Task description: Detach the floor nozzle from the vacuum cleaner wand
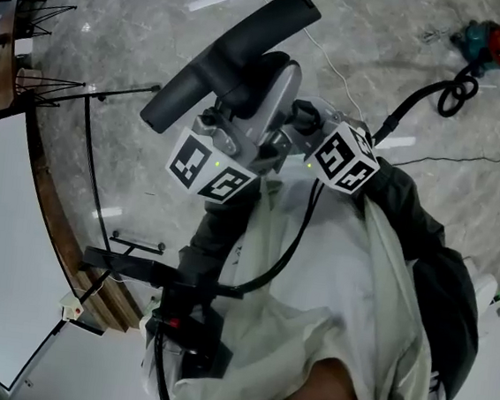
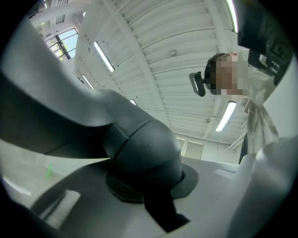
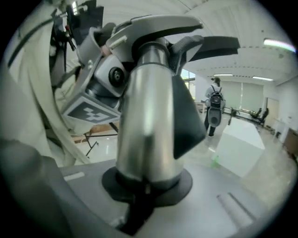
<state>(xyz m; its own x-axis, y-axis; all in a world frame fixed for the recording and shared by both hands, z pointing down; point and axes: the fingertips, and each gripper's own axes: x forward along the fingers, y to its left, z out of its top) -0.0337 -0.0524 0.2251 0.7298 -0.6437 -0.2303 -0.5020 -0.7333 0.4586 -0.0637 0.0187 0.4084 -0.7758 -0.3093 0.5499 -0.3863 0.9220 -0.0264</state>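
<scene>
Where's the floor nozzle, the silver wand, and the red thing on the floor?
floor nozzle (image 1: 239,53): head view, middle of its bar
silver wand (image 3: 149,125): right gripper view, tube front
red thing (image 1: 499,43): head view, its body

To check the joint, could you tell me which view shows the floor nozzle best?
The head view: the whole dark floor nozzle shows, end to end. The left gripper view shows only its rounded neck close up; the right gripper view shows the silver wand and just the nozzle's edge.
</scene>
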